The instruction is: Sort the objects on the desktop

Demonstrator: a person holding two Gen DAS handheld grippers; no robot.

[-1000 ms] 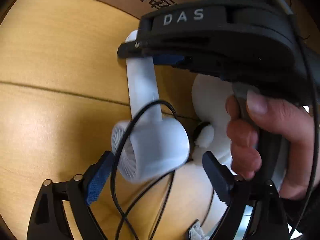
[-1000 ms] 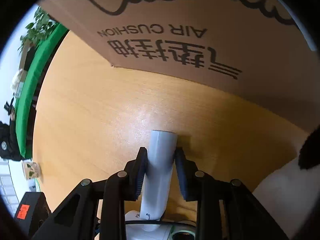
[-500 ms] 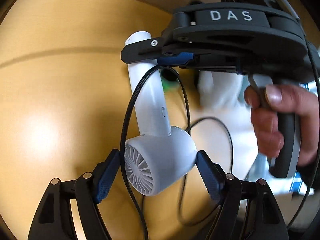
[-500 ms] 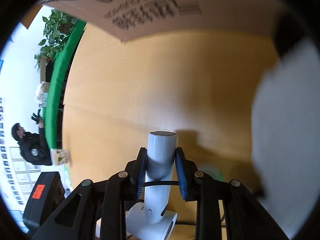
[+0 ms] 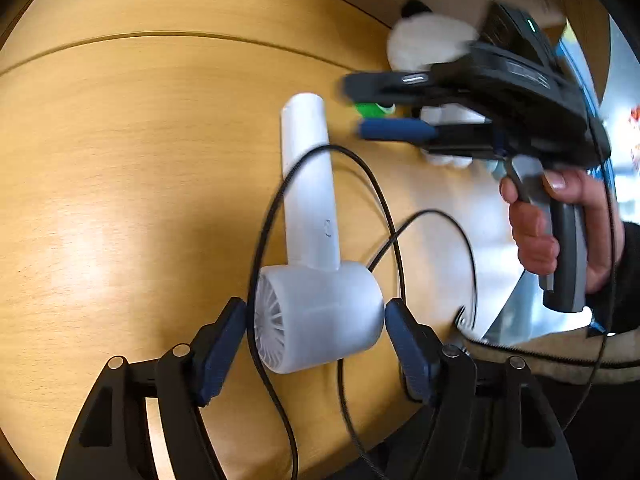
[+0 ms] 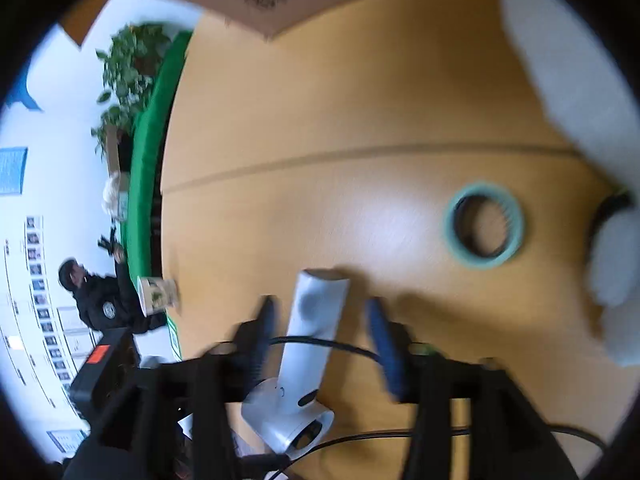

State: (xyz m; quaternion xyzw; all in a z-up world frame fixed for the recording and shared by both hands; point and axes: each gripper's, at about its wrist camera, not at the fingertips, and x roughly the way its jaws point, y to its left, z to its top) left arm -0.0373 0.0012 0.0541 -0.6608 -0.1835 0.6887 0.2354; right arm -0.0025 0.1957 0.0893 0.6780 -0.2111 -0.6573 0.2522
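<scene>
It looks like an office: a wood table, a wall of posted notices, potted plants, and a person in dark uniform.

Black left tool and right tool, blue pads, silver screws, bare hand.

My right gripper has let go of the white hair dryer: its jaws, clamped on the handle half a second ago, now stand spread and clear of it. My left gripper has closed in around the dryer's barrel, nearly touching
</scene>
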